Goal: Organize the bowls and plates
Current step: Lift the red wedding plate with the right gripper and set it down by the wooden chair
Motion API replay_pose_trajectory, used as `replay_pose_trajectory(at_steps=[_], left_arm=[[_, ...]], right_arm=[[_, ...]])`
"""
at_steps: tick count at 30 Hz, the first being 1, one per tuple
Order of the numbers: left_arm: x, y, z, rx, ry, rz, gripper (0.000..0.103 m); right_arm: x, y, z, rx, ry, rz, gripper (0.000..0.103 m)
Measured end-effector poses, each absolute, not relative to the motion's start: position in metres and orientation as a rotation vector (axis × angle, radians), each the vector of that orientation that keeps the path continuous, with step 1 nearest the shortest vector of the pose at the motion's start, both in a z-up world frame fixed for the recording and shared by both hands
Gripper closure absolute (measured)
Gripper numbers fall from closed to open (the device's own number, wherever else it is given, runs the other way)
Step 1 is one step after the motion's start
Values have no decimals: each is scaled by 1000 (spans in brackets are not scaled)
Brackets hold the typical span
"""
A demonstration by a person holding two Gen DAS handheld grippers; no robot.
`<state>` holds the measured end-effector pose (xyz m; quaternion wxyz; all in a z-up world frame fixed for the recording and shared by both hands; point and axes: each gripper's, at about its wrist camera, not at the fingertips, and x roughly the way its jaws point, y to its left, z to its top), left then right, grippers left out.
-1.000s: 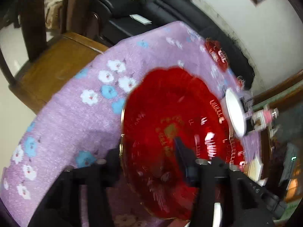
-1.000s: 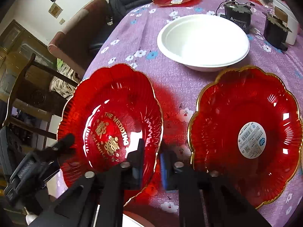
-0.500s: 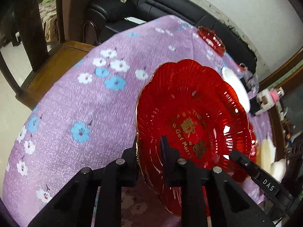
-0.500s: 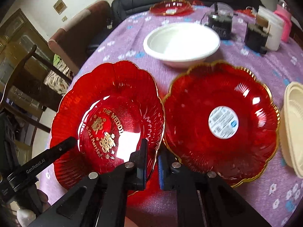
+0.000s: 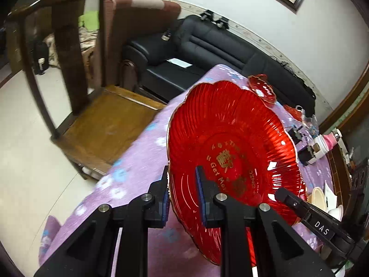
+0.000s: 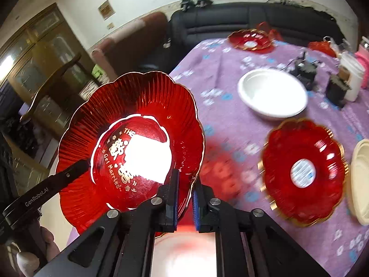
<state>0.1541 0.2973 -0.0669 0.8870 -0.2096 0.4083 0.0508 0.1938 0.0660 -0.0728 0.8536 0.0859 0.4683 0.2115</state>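
A red scalloped plate (image 5: 230,138) with a gold rim and gold wedding lettering hangs tilted above the purple flowered tablecloth (image 5: 129,173). My left gripper (image 5: 183,191) is shut on its left rim. My right gripper (image 6: 184,200) is shut on the opposite rim of the same plate (image 6: 129,106), where glare whitens the centre. Each view shows one finger of the other gripper at the plate's far edge: the right one (image 5: 299,205) and the left one (image 6: 69,173). A second red plate (image 6: 302,173) with a round sticker lies on the cloth to the right.
A white bowl (image 6: 273,95) sits mid-table, and a third red plate (image 6: 250,40) lies at the far edge. A cream dish (image 6: 361,180) lies at the right. Black devices (image 6: 304,69) and a white cup (image 6: 352,78) stand behind. A wooden chair (image 5: 69,69) and black sofa (image 5: 219,46) flank the table.
The left gripper's jaws closed on the plate's rim. Both grippers then lifted the plate off the cloth and tilted it, and the table now lies farther below.
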Motion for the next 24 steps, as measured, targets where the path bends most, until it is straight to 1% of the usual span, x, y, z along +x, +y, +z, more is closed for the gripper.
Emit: replay_pose_trajectory(at_steps=[7,10,18,24], left_arm=[[103,332,-100,-500,867,202,84],[91,339,-107,-504,876,224,84],[101,318,-119,-497,916,170,84],[107,305,-129,-480,931,164,84]], right_arm=[[172,109,-103,136,1084,525,92],[165,119,-113,112,1099,540,91],[166,95,-128,125,1131,484,91],[161,78,-127,132,1133,448,91]])
